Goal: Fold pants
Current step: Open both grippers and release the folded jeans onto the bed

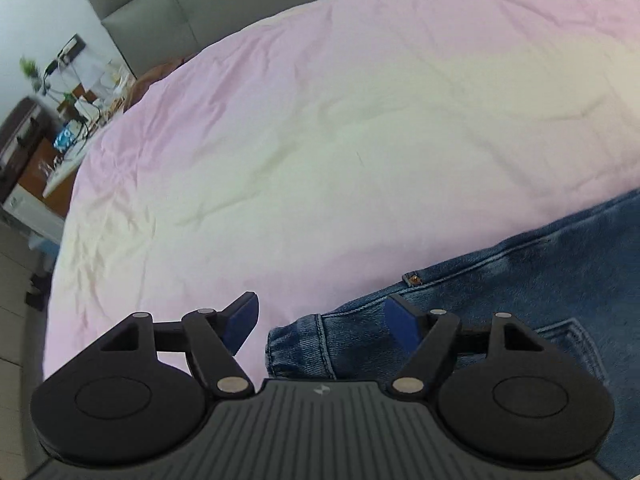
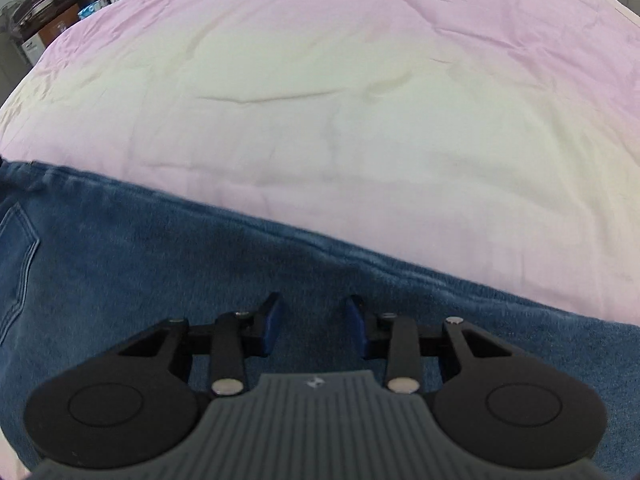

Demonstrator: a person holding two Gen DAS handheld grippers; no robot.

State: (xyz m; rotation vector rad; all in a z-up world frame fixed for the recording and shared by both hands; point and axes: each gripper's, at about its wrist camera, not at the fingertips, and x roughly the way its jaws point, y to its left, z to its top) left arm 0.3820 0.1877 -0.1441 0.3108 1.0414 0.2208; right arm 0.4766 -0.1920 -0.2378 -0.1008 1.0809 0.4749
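Blue denim pants [image 1: 520, 292] lie flat on a pale pink bed sheet [image 1: 320, 140]. In the left wrist view the waistband corner with a belt loop [image 1: 298, 344] sits between the fingers of my open left gripper [image 1: 320, 324], which hovers at that corner and holds nothing. In the right wrist view the pants [image 2: 160, 280] fill the lower half, with a back pocket [image 2: 20, 264] at the left. My right gripper [image 2: 314, 324] is open and empty over the leg fabric, a little short of the pants' far edge.
The sheet [image 2: 320, 100] stretches wide beyond the pants. A grey headboard [image 1: 160, 8] stands at the far left. A cluttered desk with a plant and boxes [image 1: 68, 92] stands beside the bed, and tiled floor [image 1: 16, 300] lies at the left edge.
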